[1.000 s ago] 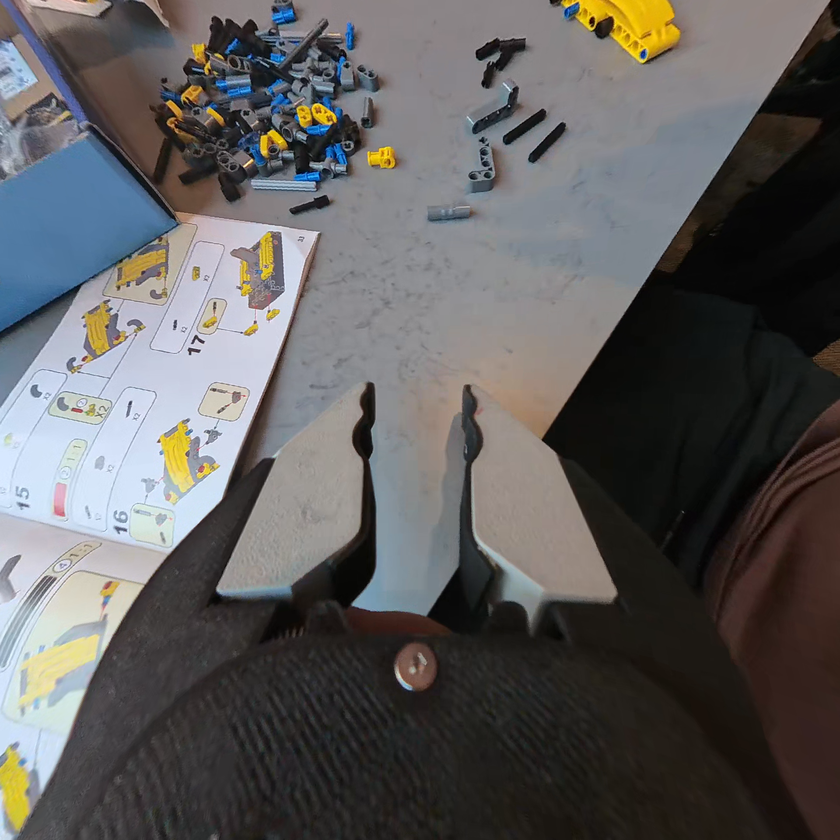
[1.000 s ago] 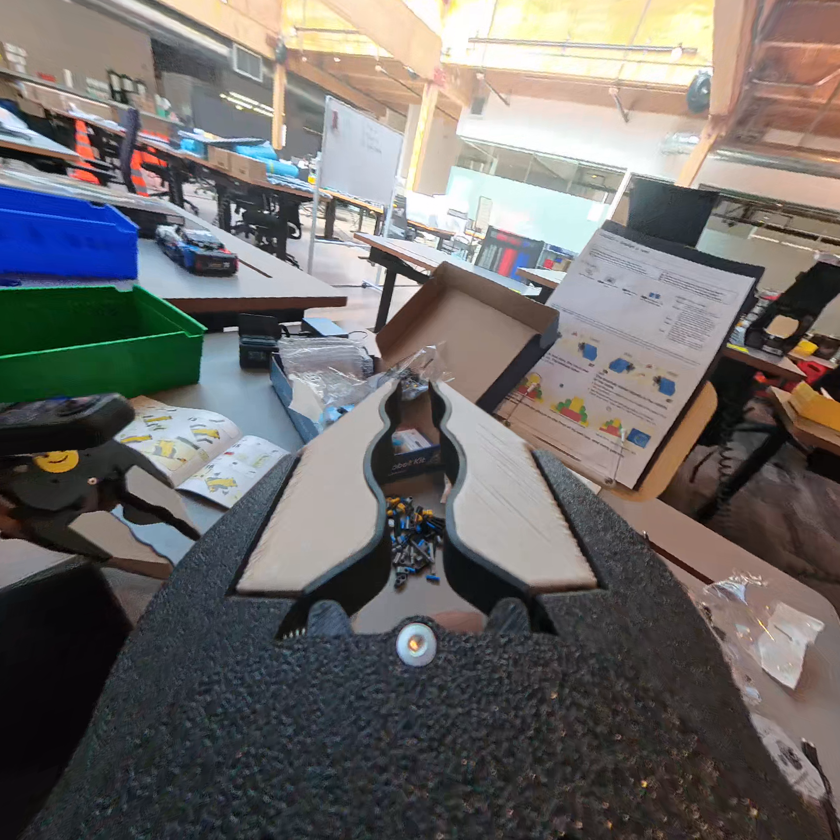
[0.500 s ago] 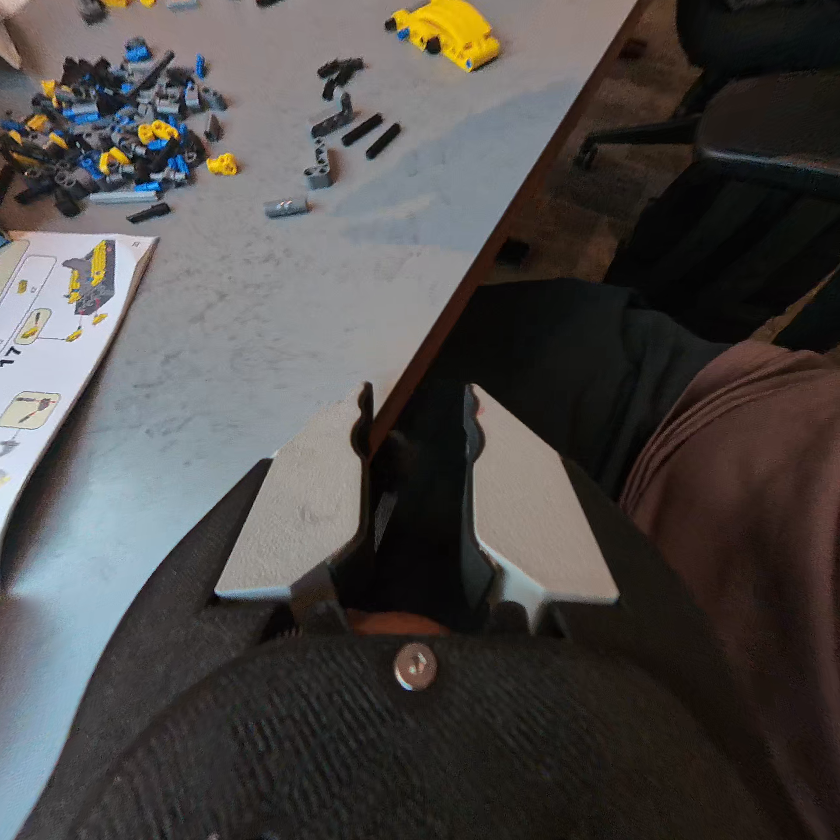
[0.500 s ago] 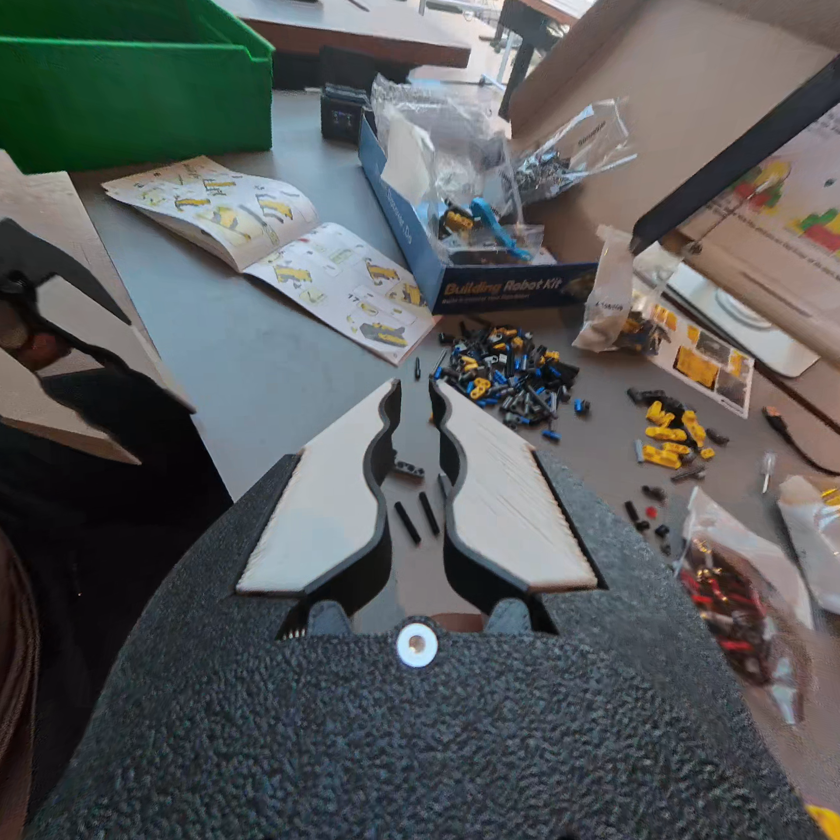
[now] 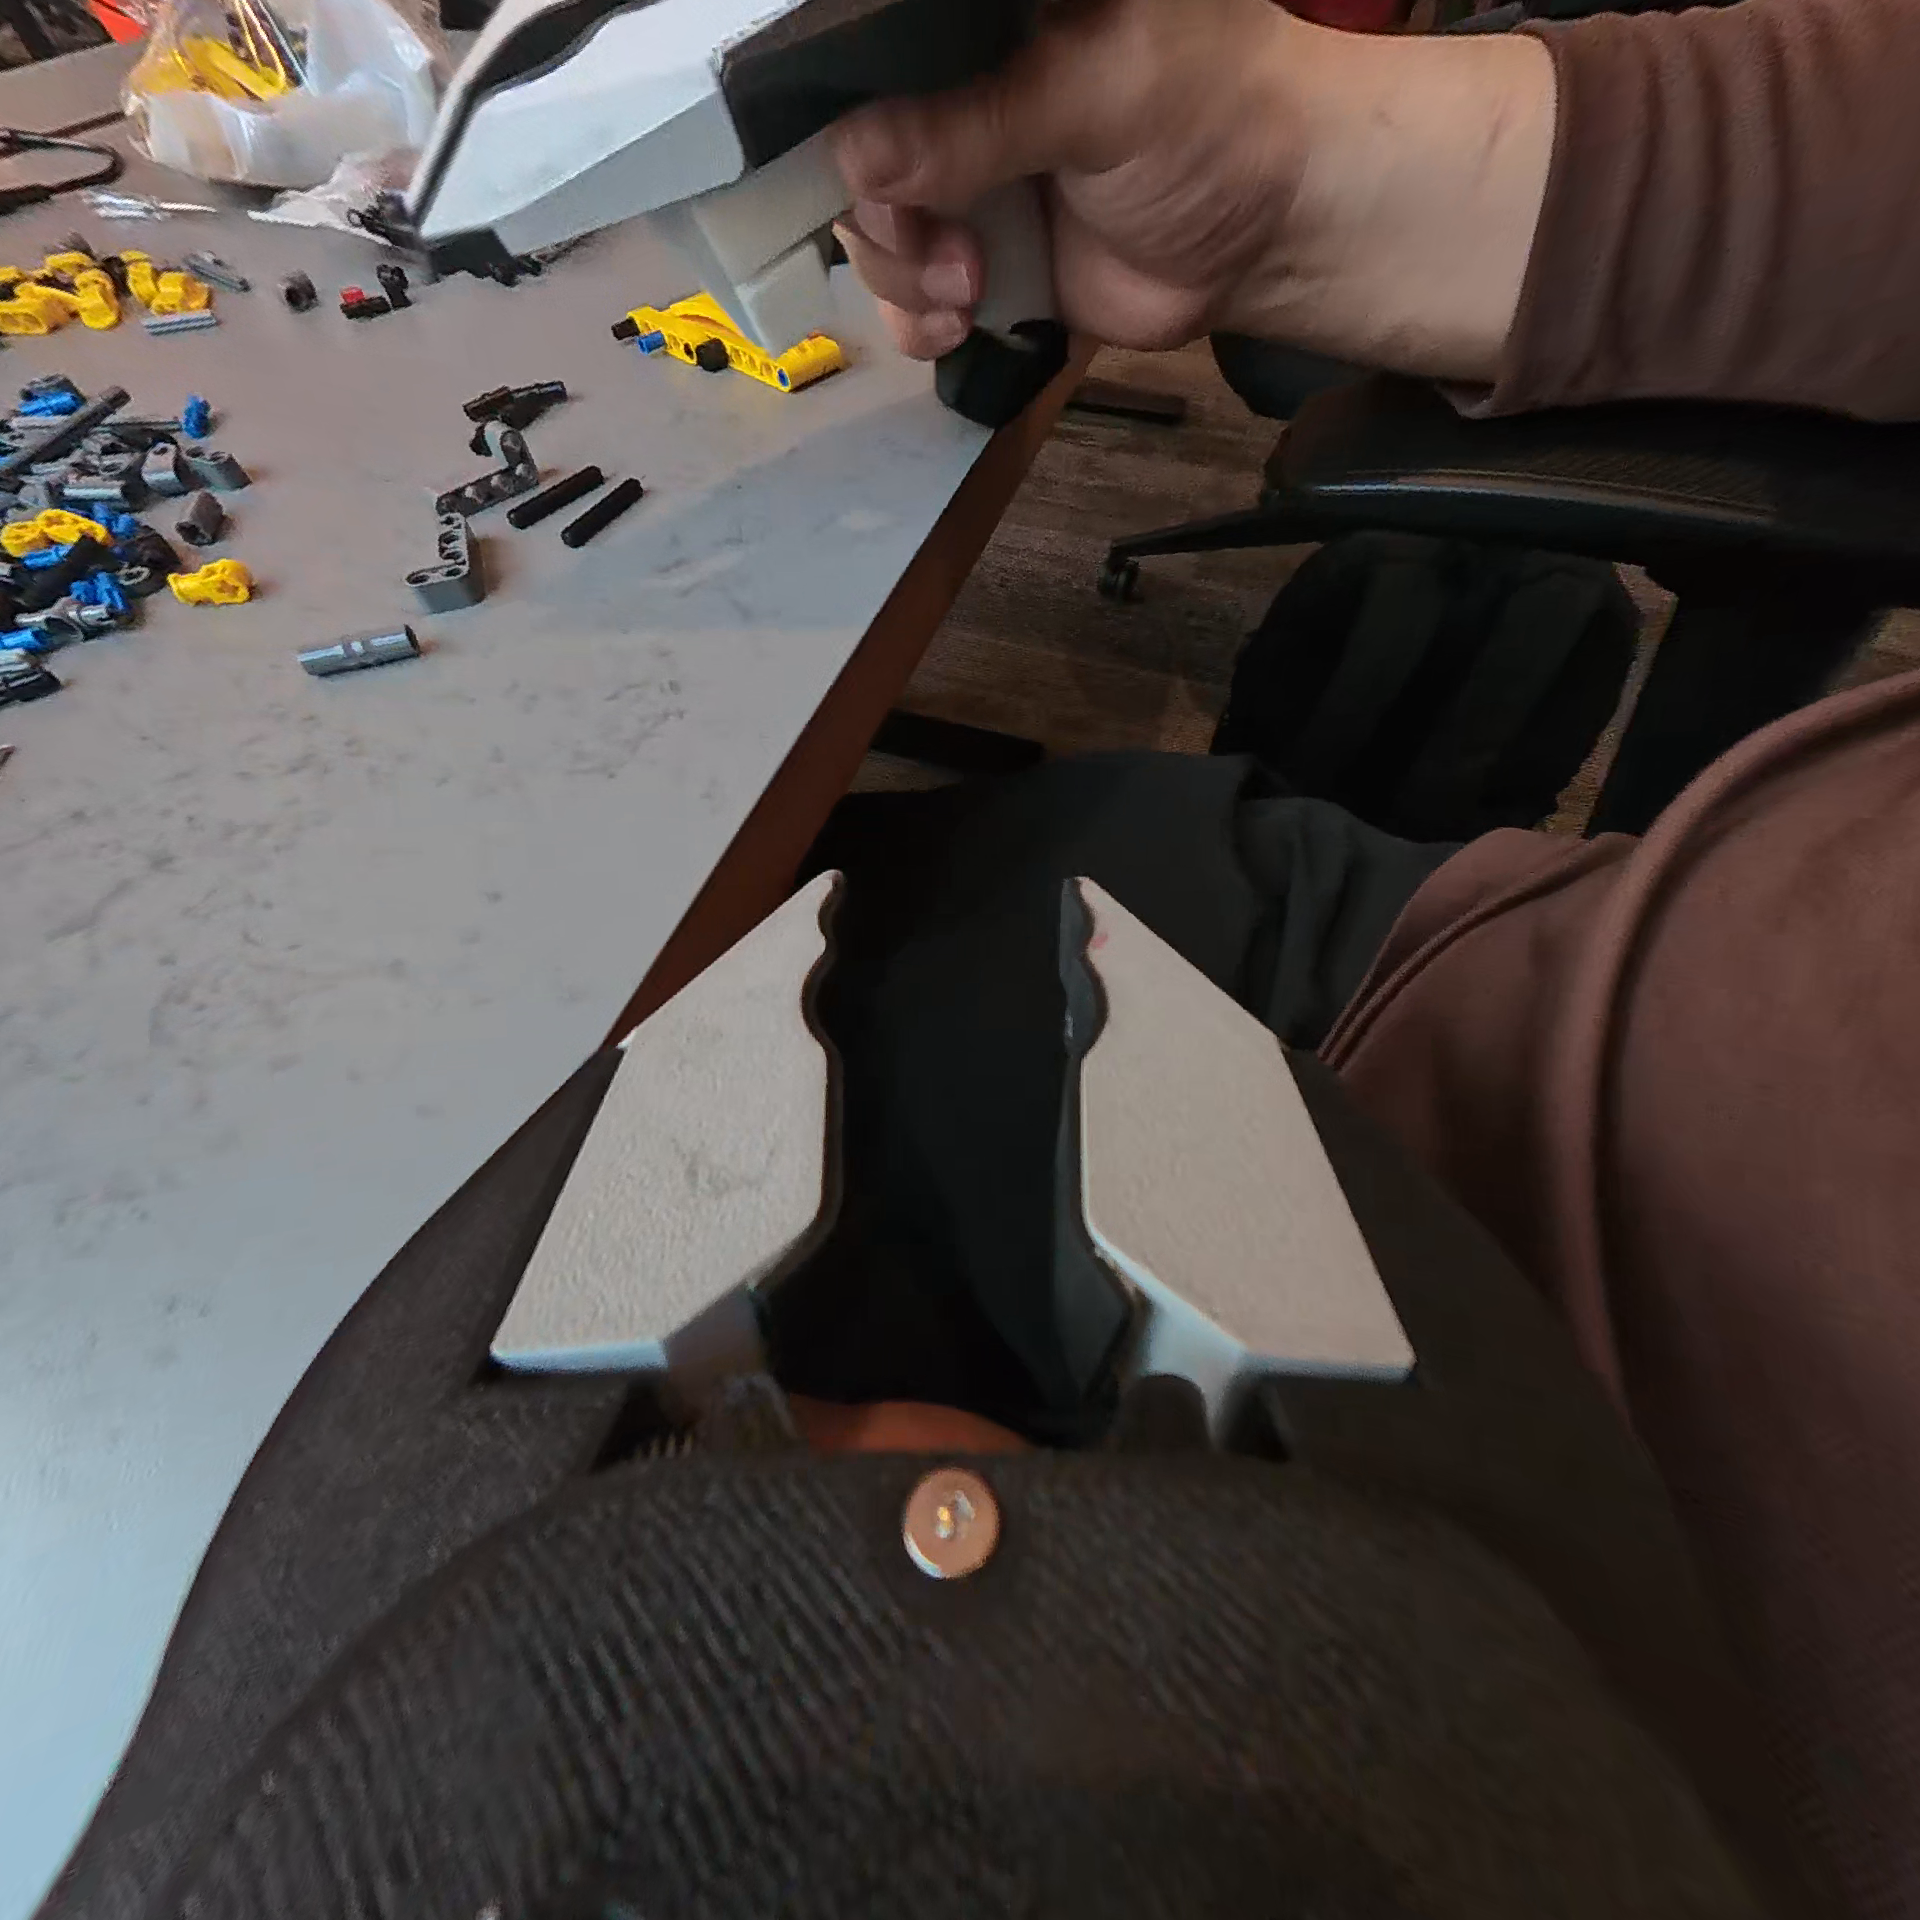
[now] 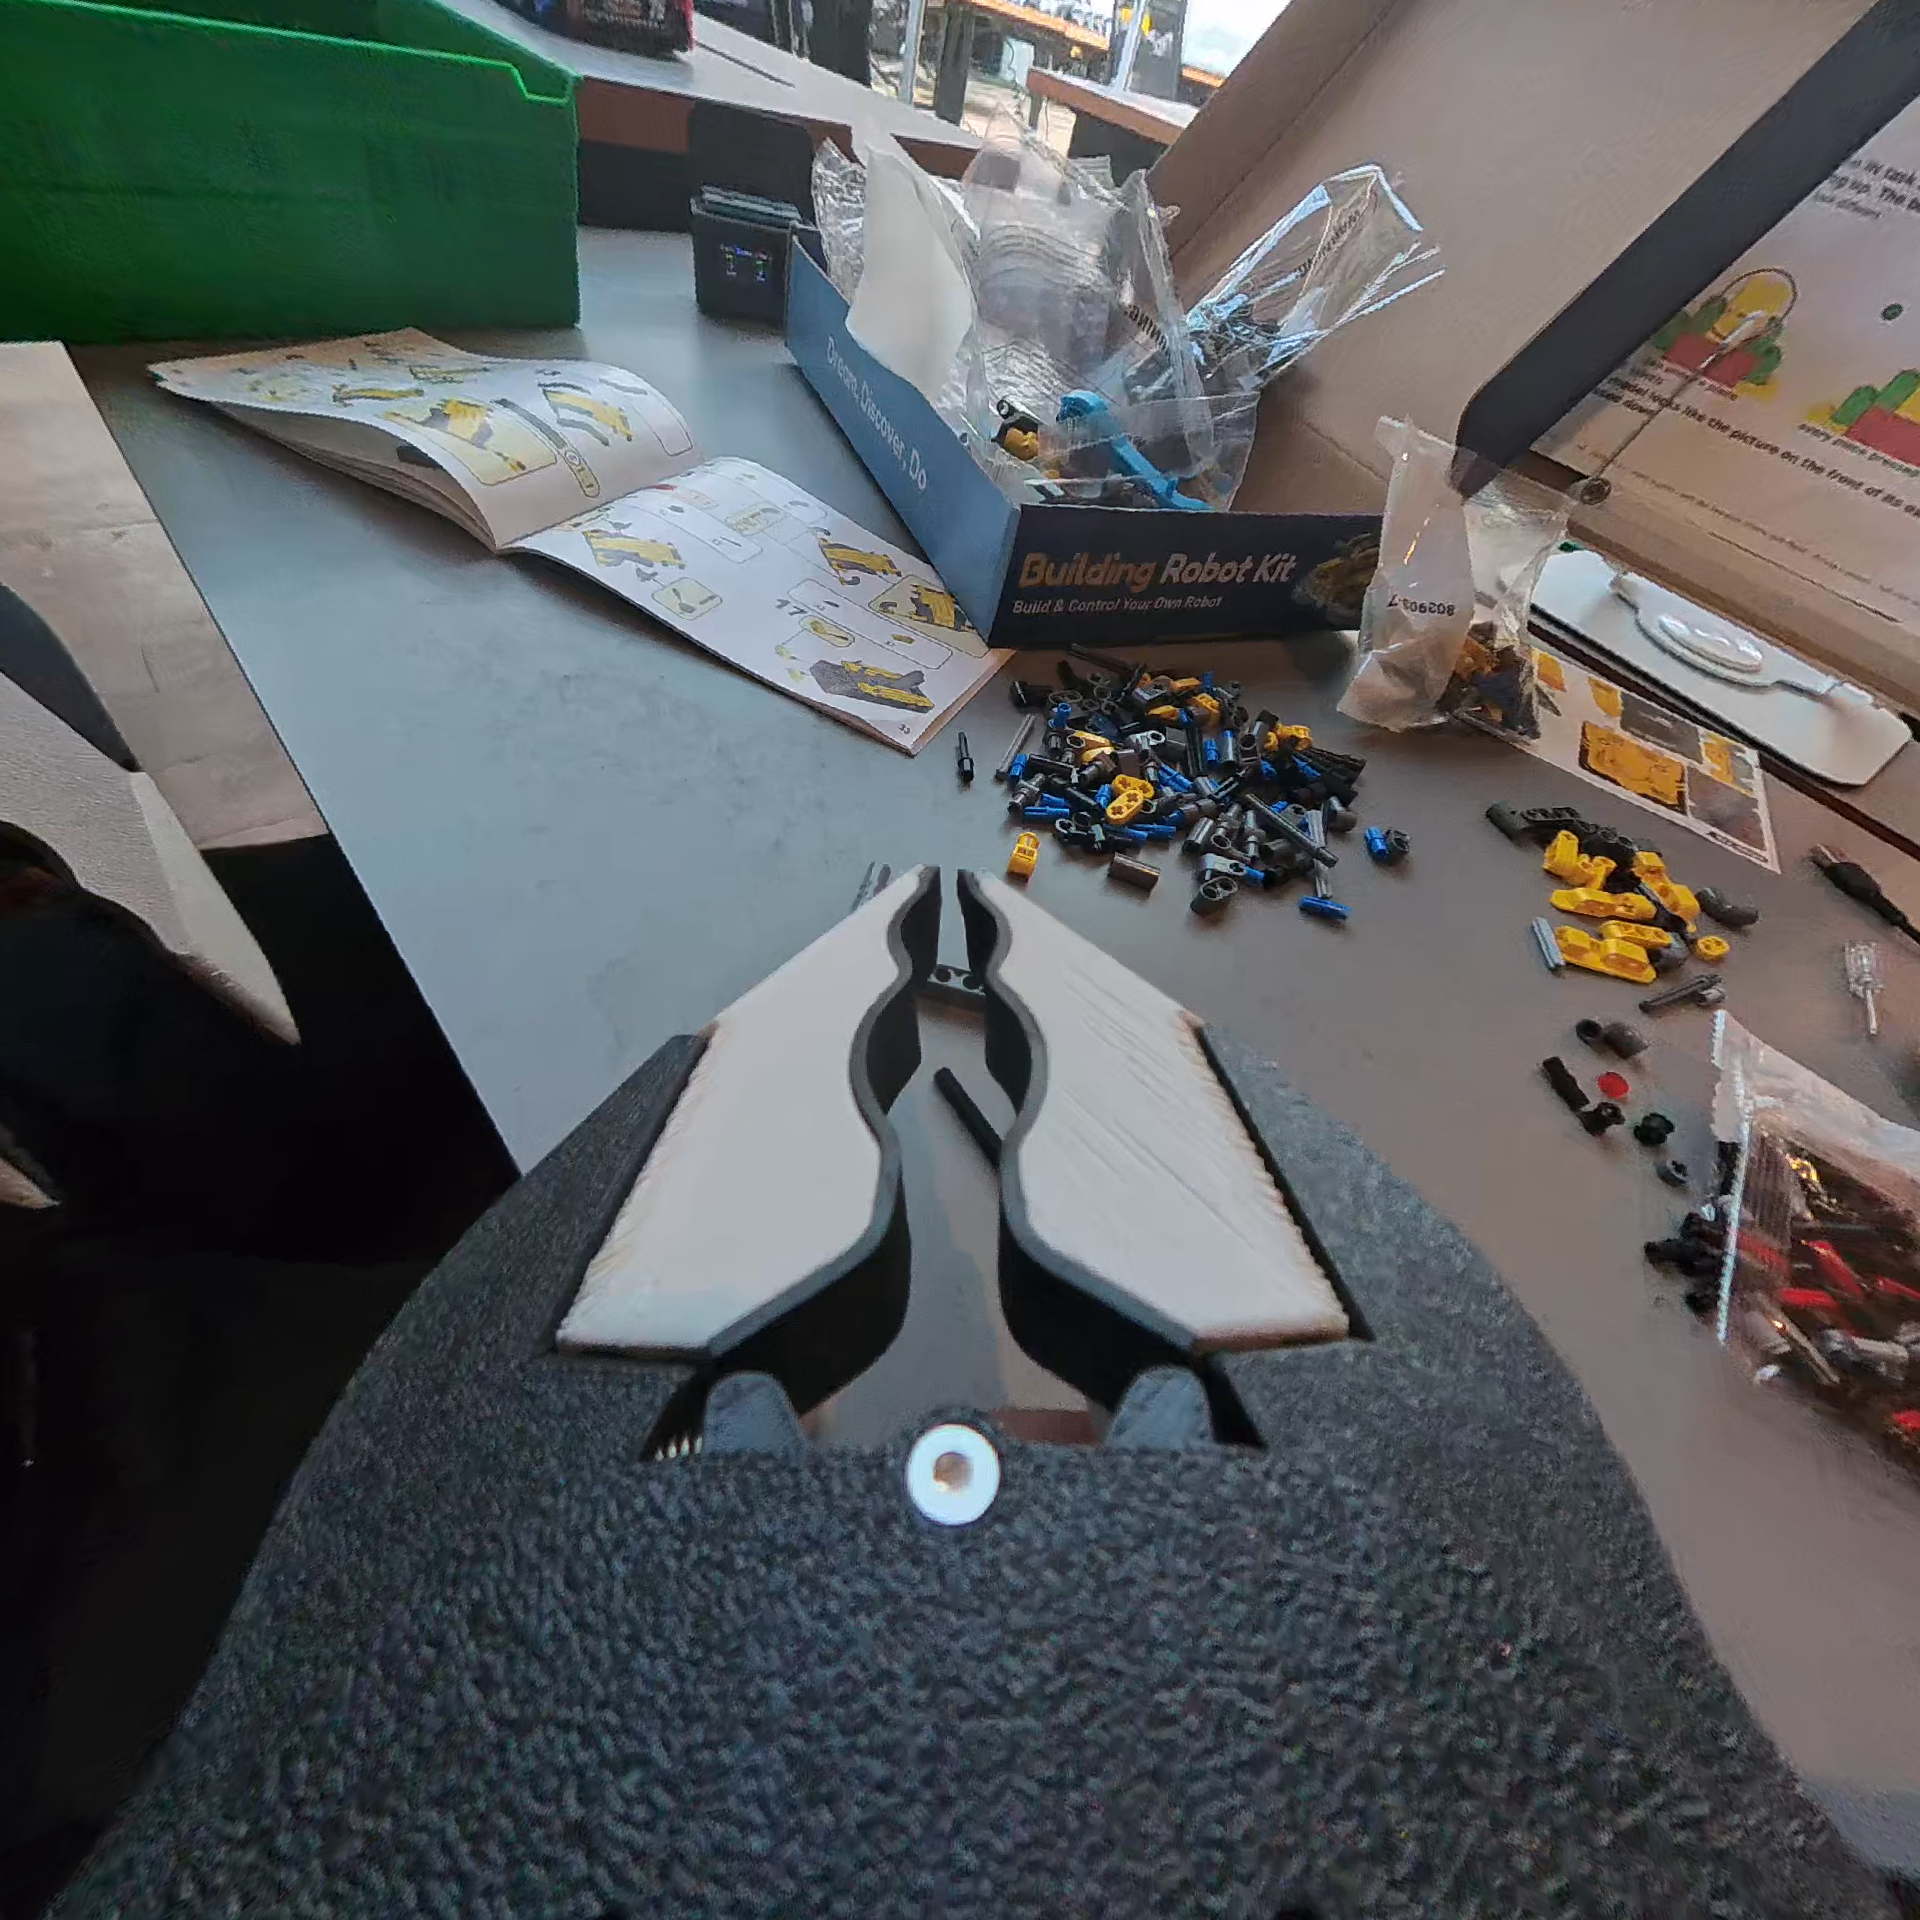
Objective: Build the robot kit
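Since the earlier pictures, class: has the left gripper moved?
Yes. The left gripper has swung right, off the table edge. Earlier its tips were over the tabletop; now they hang past it, over dark clothing.

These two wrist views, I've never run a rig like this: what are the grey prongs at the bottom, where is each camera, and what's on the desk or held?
No robot arm here: a person holds two handheld grippers, each with a camera looking along its fingers. The left gripper is open and empty, hanging past the table edge over a dark lap. That view also shows a hand gripping the other tool. The right gripper hovers nearly closed, holding nothing, above a grey angled beam and black pin. Beyond it lie a pile of small parts, an open instruction booklet, a blue kit box and bagged pieces.
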Demonstrator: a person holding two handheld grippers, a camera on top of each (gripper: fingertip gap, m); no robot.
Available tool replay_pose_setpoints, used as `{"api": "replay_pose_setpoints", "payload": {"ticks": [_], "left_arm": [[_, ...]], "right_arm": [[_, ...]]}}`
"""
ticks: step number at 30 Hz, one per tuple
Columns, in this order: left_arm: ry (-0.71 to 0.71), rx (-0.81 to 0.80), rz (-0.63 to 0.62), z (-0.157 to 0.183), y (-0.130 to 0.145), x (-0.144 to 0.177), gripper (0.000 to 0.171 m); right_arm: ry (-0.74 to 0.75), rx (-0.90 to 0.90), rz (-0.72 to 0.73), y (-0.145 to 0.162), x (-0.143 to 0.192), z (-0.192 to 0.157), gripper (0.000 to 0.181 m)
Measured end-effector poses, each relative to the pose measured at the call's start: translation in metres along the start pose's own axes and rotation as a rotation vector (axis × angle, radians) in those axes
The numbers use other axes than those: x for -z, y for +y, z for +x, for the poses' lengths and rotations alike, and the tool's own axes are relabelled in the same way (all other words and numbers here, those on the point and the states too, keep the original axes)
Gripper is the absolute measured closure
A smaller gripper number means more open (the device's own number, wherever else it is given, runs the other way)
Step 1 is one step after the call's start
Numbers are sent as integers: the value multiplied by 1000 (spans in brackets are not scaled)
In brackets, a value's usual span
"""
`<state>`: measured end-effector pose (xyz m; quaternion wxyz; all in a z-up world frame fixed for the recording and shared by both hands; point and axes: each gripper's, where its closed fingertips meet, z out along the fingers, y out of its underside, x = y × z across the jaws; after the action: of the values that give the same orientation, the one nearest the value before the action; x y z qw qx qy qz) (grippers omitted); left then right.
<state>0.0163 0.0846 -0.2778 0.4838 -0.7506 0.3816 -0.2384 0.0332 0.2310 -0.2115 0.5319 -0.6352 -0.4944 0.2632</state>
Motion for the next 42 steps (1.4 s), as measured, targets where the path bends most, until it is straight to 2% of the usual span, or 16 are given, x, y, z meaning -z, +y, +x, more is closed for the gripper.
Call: {"api": "replay_pose_setpoints", "payload": {"ticks": [2, 11, 18, 20, 23, 28, 33, 36, 42], "left_arm": [[8, -6, 8, -3, -2, -1, 136], [86, 0, 41, -13, -16, -11, 139], [202, 45, 16, 6, -17, -22, 139], [227, 48, 16, 12, -18, -22, 139], [223, 31, 14, 15, -16, -20, 139], [170, 40, 9, 5, -11, -15, 138], [134, 65, 7, 0, -9, -10, 138], [109, 49, 4, -1, -7, -7, 139], [95, 66, -3, -4, -4, -7, 140]], "right_arm": [[9, -15, 22, -1, 7, 0, 181], [-51, -68, -42, 32, 19, -18, 179], [-92, -91, -19, 47, 31, -22, 176], [-103, -115, 23, 39, 33, -22, 176], [-145, -135, 53, 29, 31, -27, 177], [-253, -128, -14, 35, 26, -42, 177], [-216, -103, 59, 13, 27, -28, 180], [-182, -125, -3, 23, 20, -17, 181], [-239, -190, -44, 30, 15, -22, 180]]}}
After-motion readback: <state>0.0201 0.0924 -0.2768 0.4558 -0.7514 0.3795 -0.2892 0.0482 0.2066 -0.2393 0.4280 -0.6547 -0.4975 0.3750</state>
